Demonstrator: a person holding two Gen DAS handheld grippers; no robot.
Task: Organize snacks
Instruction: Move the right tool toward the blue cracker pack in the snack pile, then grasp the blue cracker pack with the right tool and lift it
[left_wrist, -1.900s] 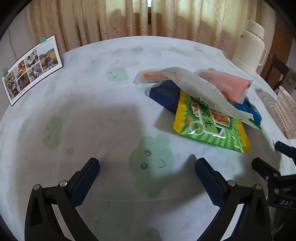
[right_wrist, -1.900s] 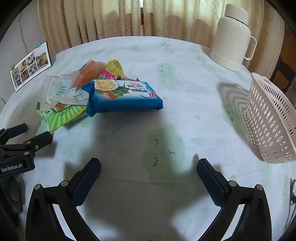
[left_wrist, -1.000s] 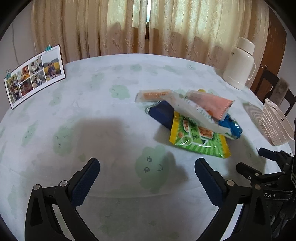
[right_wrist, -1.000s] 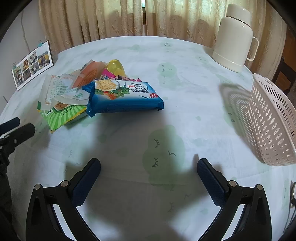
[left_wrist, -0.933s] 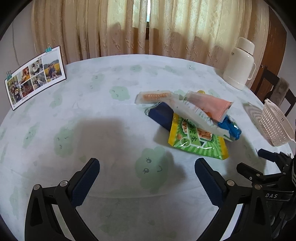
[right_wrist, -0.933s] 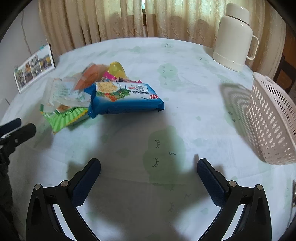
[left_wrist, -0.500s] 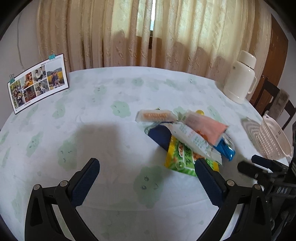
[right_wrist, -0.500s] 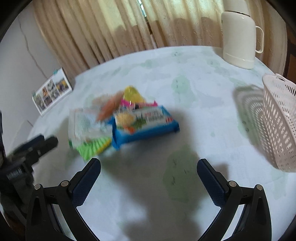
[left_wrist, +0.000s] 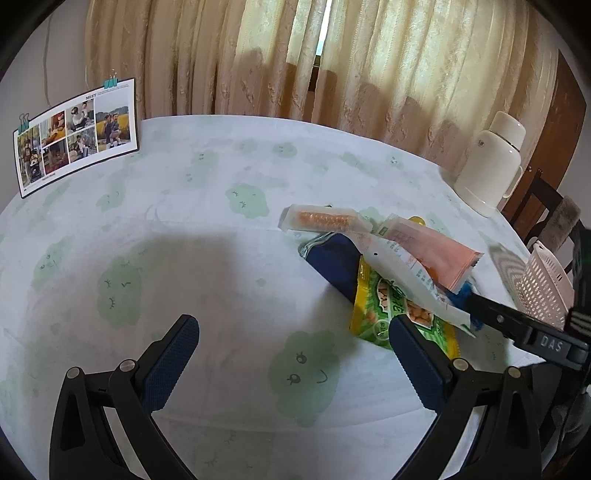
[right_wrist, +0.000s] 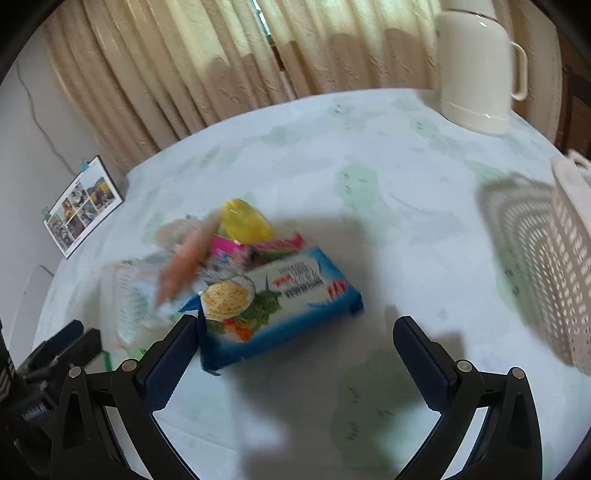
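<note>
Evidently nothing is sorted yet: the snacks are lying heaped on the table (left_wrist: 192, 236) and the basket (right_wrist: 570, 258) is standing well apart at its right edge, seemingly with nothing in it. I judge the first pick to be the step in hand. The right gripper (right_wrist: 295, 341) is hanging over the blue pack (right_wrist: 277, 306), jaws standing wide and gripping nothing, the left finger just beside the pack's near corner. The next move is calling for centring the pack between the fingers, lowering, closing on its long sides, then carrying it rightwards to the basket. The left gripper (left_wrist: 293, 345) is hovering over bare cloth, jaws likewise spread and holding nothing.

Its view is showing the heap's other side sharply: a green bag (left_wrist: 400, 314) at the bottom, a white pouch (left_wrist: 406, 273) and a pink packet (left_wrist: 436, 254) sloping across it, and an orange wafer strip (left_wrist: 325, 219) behind. The right view is blurring these, yet is alone in showing the blue pack's printed face, a magenta packet (right_wrist: 258, 247) and a yellow cup (right_wrist: 245, 219) behind it.
</note>
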